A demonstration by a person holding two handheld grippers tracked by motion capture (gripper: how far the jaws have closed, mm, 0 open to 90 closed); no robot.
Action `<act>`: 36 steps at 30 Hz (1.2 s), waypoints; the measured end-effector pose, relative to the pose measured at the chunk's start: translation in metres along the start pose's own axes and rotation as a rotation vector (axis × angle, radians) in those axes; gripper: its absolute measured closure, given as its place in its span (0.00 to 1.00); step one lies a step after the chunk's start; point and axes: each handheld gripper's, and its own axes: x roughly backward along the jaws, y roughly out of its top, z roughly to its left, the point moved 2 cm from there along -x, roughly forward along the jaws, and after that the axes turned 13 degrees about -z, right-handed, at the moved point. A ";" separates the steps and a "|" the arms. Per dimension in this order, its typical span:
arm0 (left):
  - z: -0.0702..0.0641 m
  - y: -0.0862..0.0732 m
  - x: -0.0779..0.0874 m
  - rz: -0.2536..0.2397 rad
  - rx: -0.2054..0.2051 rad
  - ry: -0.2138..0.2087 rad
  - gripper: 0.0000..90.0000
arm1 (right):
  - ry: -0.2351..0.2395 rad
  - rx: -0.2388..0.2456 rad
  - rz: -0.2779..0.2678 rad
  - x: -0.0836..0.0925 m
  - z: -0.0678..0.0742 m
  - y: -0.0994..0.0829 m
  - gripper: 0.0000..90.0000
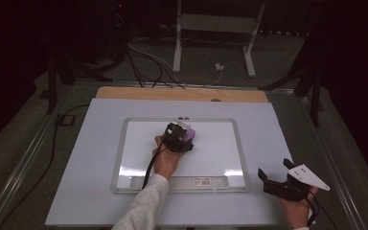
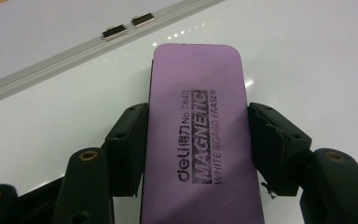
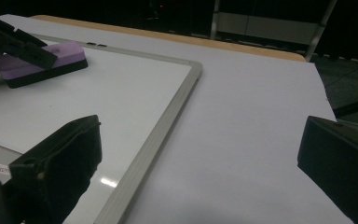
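Left claw clamped on purple eraser, flat on whiteboard near top edge. Board reads clean; wiping probably nearly done. Right claw apart, idle over table.

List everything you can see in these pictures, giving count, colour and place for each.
eraser: one, purple with a black base, flat on the whiteboard, clamped in the left hand-held gripper
whiteboard: one, white with a silver frame, mid-table
clips: two, metal, on the whiteboard's far frame
table: one, pale grey top with a wooden far edge
cables: several, black and white, on the floor beyond the table
left hand-held gripper: one, black, over the whiteboard
right hand-held gripper: one, black, open, at the table's near right corner
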 end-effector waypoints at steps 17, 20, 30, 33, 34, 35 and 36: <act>0.008 0.012 0.024 -0.119 0.057 -0.036 0.47 | -0.005 0.000 -0.004 0.001 -0.001 0.000 0.00; 0.010 0.013 0.027 -0.123 0.063 -0.032 0.47 | -0.005 -0.002 -0.003 0.001 -0.001 0.000 0.00; 0.015 0.016 0.044 -0.156 0.091 -0.018 0.47 | -0.005 -0.001 -0.005 0.001 0.000 0.000 0.00; 0.015 0.015 0.050 -0.173 0.109 -0.022 0.47 | -0.007 -0.006 -0.004 0.002 -0.001 0.000 0.00; 0.015 0.015 0.052 -0.174 0.107 -0.021 0.47 | -0.007 -0.007 -0.005 0.002 -0.001 0.000 0.00; 0.015 0.015 0.054 -0.174 0.106 -0.020 0.47 | -0.006 -0.006 -0.005 0.002 -0.001 0.000 0.00; 0.016 0.015 0.055 -0.178 0.108 -0.020 0.47 | -0.006 -0.005 -0.005 0.002 -0.001 0.000 0.00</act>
